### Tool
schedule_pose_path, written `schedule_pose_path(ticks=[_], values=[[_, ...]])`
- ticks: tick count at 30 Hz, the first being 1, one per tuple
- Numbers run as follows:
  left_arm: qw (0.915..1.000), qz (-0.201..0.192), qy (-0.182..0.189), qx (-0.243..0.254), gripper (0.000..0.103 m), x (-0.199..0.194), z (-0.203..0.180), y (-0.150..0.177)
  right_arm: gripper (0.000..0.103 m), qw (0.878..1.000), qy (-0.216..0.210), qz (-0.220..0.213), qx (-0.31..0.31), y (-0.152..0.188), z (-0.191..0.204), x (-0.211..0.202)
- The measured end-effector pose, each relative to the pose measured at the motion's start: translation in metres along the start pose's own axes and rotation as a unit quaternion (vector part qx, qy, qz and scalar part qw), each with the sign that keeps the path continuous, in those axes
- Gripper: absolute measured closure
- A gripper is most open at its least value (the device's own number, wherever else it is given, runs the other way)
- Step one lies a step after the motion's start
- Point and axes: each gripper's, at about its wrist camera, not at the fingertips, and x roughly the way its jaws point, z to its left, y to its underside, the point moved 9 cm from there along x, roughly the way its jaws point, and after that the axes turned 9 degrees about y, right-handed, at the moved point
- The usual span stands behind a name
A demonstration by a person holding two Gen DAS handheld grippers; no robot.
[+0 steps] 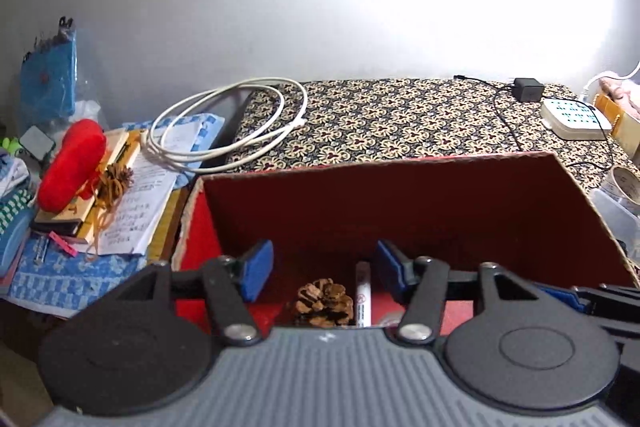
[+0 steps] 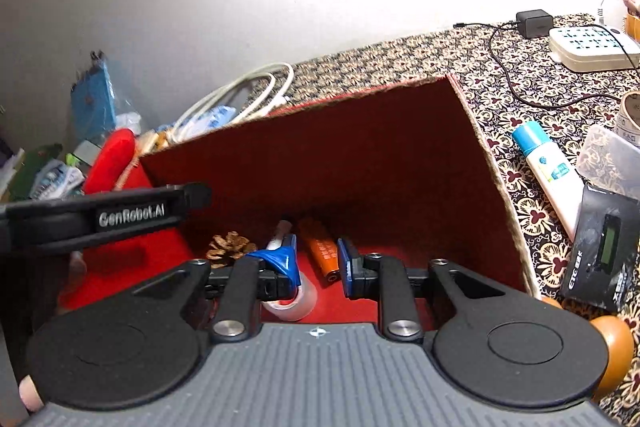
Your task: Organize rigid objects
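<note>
Lower centre of the left wrist view, the left gripper [image 1: 322, 267] hangs over the open red box [image 1: 400, 161] on the patterned surface [image 1: 400, 115] — fingers wide apart, holding nothing. Below them lie a pine cone [image 1: 322, 301] and a marker [image 1: 363, 291]. The right gripper [image 2: 318, 263] shows a narrow gap, empty, above an orange tube [image 2: 322, 253].

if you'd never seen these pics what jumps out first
The big red box fills the middle of both views, standing open on a patterned cloth. On its floor lie a pine cone, a white marker and an orange tube. Left of the box, a red pouch tops a cluttered pile of papers.
</note>
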Motion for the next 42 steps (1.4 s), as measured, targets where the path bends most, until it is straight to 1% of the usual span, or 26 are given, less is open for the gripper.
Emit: schedule_pose_path(ticks=[2,5,8,12,16,23,26,34,42], values=[[1.0,-0.002,0.002,-0.003,0.043,-0.011,-0.001,0.002,0.099,1.0,-0.013,-0.007,0.014,-0.001,0.001,-0.009],[0.9997,-0.005,0.01,-0.022,0.042,-0.029,0.002,0.006,0.098,0.999,-0.028,-0.018,0.029,-0.003,0.001,-0.022],[0.9993,-0.004,0.012,-0.036,0.041,-0.043,0.003,0.011,0.098,0.998,-0.046,-0.024,0.03,-0.004,0.003,-0.034],[0.999,0.005,0.009,-0.043,0.039,-0.056,-0.002,0.018,0.098,0.997,-0.065,-0.031,0.03,-0.006,0.001,-0.049],[0.9991,0.014,0.005,-0.04,0.037,-0.064,-0.015,0.026,0.097,0.996,-0.076,-0.034,0.018,-0.005,-0.002,-0.06],[0.9986,0.017,0.006,-0.05,0.037,-0.082,-0.036,0.037,0.097,0.993,-0.102,-0.059,-0.018,-0.005,-0.016,-0.09],[0.9984,0.018,0.002,-0.053,0.037,-0.089,-0.049,0.04,0.096,0.992,-0.104,-0.066,-0.039,-0.003,-0.023,-0.1],[0.9965,0.039,-0.037,-0.064,0.036,-0.093,-0.075,0.056,0.096,0.991,-0.107,-0.056,-0.063,0.005,-0.041,-0.109],[0.9902,0.065,-0.076,-0.097,0.036,-0.101,-0.08,0.082,0.095,0.988,-0.124,-0.032,-0.092,0.023,-0.044,-0.116]])
